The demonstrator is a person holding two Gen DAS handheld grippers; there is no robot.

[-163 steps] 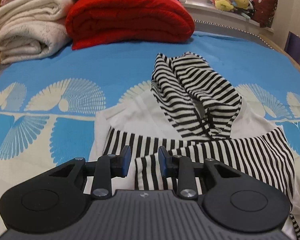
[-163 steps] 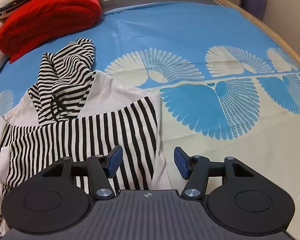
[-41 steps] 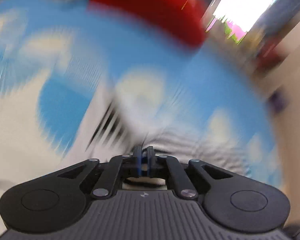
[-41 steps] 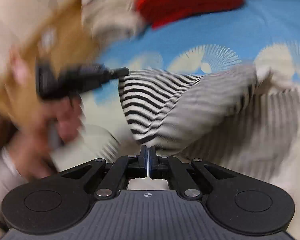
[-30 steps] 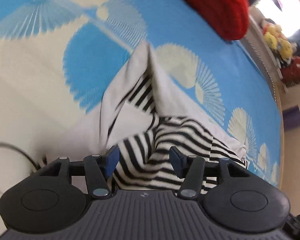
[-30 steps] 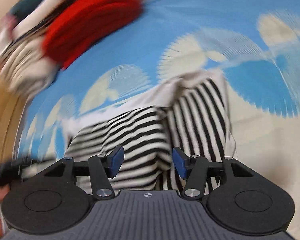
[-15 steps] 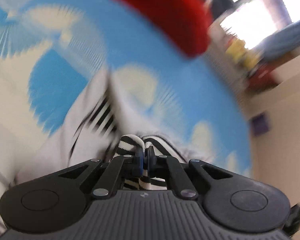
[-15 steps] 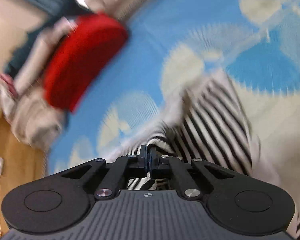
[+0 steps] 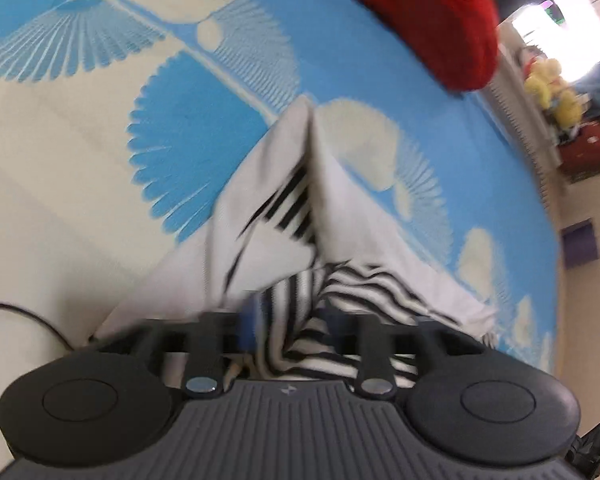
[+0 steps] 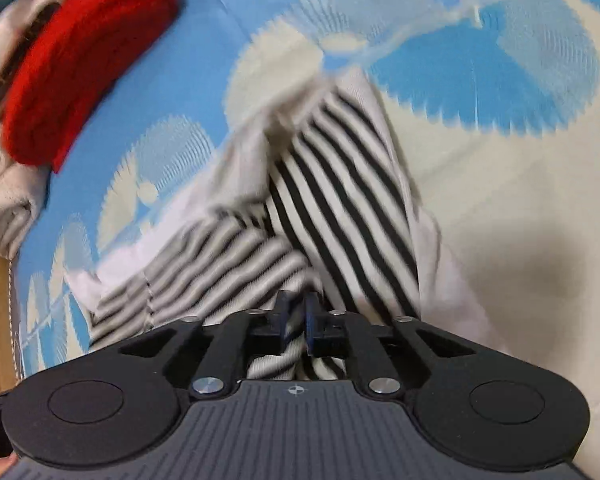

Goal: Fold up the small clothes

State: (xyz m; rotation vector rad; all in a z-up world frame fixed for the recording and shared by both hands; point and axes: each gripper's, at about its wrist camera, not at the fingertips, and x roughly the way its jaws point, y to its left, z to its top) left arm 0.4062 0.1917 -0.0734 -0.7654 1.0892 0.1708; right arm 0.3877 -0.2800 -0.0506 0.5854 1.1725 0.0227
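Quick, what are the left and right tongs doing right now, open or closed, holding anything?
Left tongs: open, with the striped top bunched between the fingers.
Right tongs: closed on the striped top.

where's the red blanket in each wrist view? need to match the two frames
Left wrist: red blanket at the top, right of centre, cut off by the top edge.
Right wrist: red blanket at the upper left, beside folded cream blankets.
Shared landmark: the striped garment lies on the blue fan-print bedspread, just ahead of the fingers in both views.
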